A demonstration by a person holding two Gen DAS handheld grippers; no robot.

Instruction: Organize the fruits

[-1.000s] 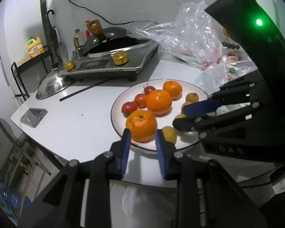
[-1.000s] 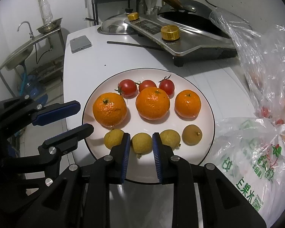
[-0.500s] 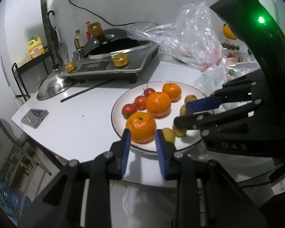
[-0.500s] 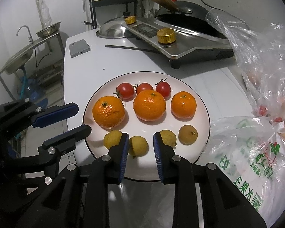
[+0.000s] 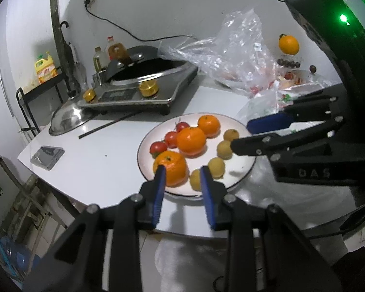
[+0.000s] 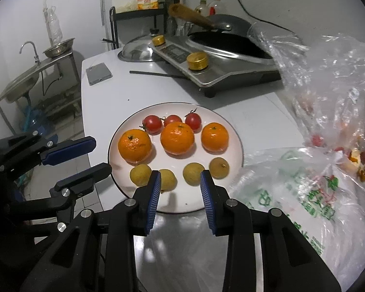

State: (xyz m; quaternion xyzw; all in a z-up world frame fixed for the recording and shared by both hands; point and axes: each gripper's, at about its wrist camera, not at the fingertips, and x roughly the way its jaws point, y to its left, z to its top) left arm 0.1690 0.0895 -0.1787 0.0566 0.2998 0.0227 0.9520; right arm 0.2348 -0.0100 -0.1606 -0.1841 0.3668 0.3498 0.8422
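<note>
The fruits sit in three neat rows on the white plate (image 6: 236, 141) on the bench (image 6: 104, 97). The right tongs (image 6: 180, 178) hang just in front of the small yellow fruits (image 6: 192, 173), nearer than the left tongs (image 6: 95, 155). The right tongs have just been opening, nothing in them. The left tongs stand a little apart, empty.

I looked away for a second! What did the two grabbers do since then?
The right gripper has just been opening its fingers and let go of a small yellow fruit, then pulled back from the plate. The left gripper backed away too, holding nothing. All the fruit stayed in its rows.
</note>
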